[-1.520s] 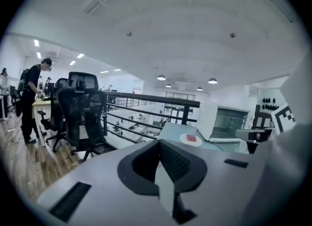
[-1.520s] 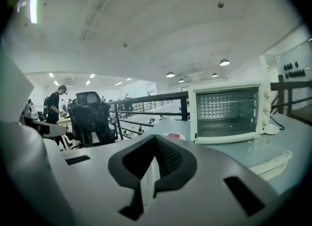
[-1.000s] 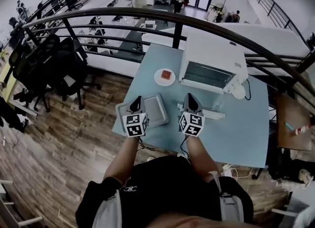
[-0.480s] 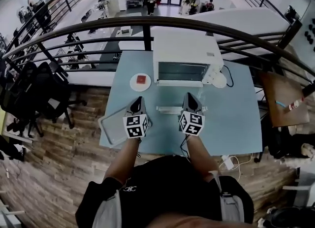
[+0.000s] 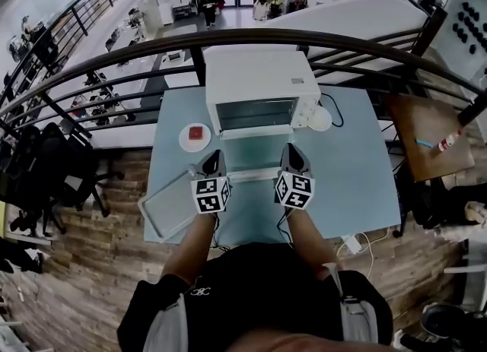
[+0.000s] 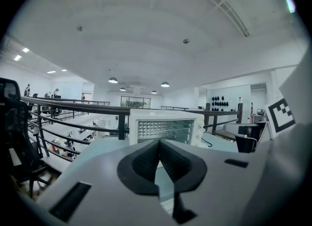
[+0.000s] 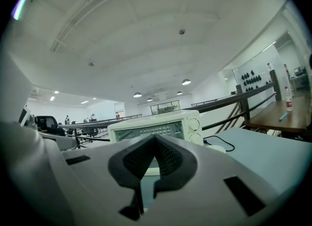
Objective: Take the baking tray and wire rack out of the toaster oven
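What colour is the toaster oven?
The toaster oven is white, clearest in the head view.

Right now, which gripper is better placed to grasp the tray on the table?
Left. The tray lies at the left edge of the table, beside the left gripper. The right gripper would have to cross over. Both have shut, empty jaws.

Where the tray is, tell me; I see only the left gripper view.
Observer: The tray lies on the table's front left corner, by the left gripper.
Operator: Report the right gripper.
Observer: The right gripper is shut, with nothing between its jaws.
Operator: Name what else is on the table.
Observer: A plate holding something red sits left of the oven.
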Motion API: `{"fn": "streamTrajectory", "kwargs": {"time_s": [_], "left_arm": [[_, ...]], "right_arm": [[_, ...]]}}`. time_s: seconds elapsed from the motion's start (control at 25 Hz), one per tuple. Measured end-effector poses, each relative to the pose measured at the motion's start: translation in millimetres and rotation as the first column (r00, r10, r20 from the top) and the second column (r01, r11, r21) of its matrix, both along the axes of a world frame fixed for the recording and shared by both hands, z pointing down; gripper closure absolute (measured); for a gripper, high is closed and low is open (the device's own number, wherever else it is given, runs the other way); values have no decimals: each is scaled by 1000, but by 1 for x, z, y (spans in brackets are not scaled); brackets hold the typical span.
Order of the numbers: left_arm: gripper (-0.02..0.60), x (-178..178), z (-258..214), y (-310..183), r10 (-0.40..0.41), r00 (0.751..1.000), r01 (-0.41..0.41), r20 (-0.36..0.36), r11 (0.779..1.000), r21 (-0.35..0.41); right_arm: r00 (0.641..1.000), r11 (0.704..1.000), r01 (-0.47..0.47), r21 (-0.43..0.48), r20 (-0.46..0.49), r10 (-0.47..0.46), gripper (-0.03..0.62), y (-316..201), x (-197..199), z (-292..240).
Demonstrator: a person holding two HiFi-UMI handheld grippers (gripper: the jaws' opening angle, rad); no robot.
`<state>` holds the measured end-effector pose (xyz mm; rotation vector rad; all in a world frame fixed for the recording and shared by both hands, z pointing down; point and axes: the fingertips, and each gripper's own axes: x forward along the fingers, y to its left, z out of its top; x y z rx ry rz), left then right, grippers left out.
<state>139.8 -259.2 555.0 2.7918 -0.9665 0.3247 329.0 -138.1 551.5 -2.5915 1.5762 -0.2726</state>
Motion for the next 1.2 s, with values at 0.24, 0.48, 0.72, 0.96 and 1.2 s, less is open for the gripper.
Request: {"fn": "streamTrajectory", "kwargs": {"time_s": [0.24, 0.48, 0.72, 0.96, 1.2], "left_arm": [[566, 23, 9, 1, -8, 1000, 8, 11, 1000, -27], [565, 44, 8, 1, -7, 996, -6, -94, 991, -130], [498, 56, 7, -8, -95, 928, -50, -360, 926, -374], [410, 62, 5, -30, -299, 756, -150, -582, 786, -599], [410, 72, 24, -59, -534, 587, -214, -609, 622, -753]], "right_arm": [[1000, 1000, 21, -13, 14, -21, 592, 1, 15, 7], [983, 995, 66, 81, 166, -78, 573, -9, 28, 6], [883, 967, 91, 236, 429, -188, 441, -27, 36, 5], [700, 928, 46, 370, 651, -295, 416, -45, 44, 15], [633, 918, 9, 396, 708, -312, 418, -65, 58, 23]]}}
